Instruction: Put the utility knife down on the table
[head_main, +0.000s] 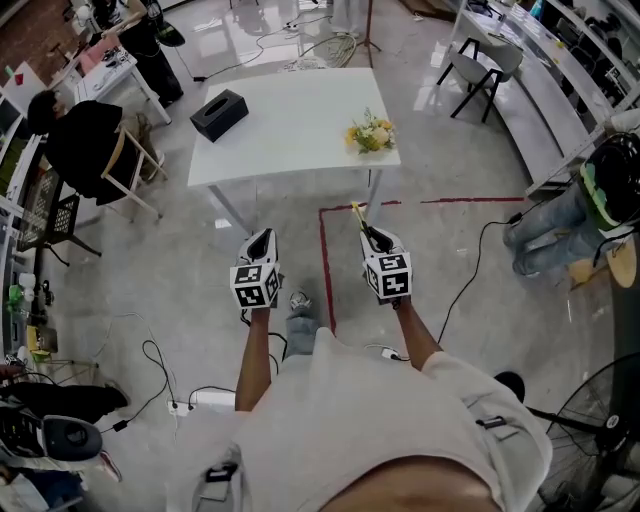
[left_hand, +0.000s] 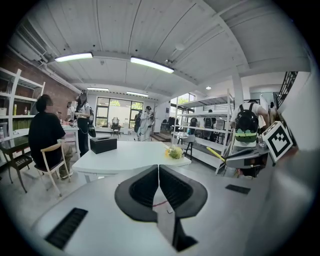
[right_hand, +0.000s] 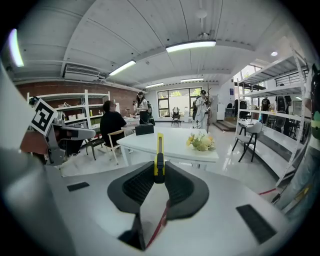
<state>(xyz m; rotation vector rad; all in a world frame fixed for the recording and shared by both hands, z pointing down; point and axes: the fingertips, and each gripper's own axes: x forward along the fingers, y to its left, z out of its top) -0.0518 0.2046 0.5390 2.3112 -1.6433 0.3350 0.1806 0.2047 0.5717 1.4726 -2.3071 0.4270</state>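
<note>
Right gripper (head_main: 376, 240) is pinching the yellow utility knife (right_hand: 159, 150) by just its end, well short of the table (head_main: 300, 120) (left gripper (head_main: 262, 240) closed, empty), so it could slip out mid-walk.

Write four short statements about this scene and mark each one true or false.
1. The right gripper is shut on the yellow utility knife. True.
2. The left gripper has its jaws wide apart. False: they are together, with nothing between them.
3. A black box and flowers sit on the white table. True.
4. The utility knife lies on the table. False: it is held in the right gripper, over the floor short of the table.
</note>
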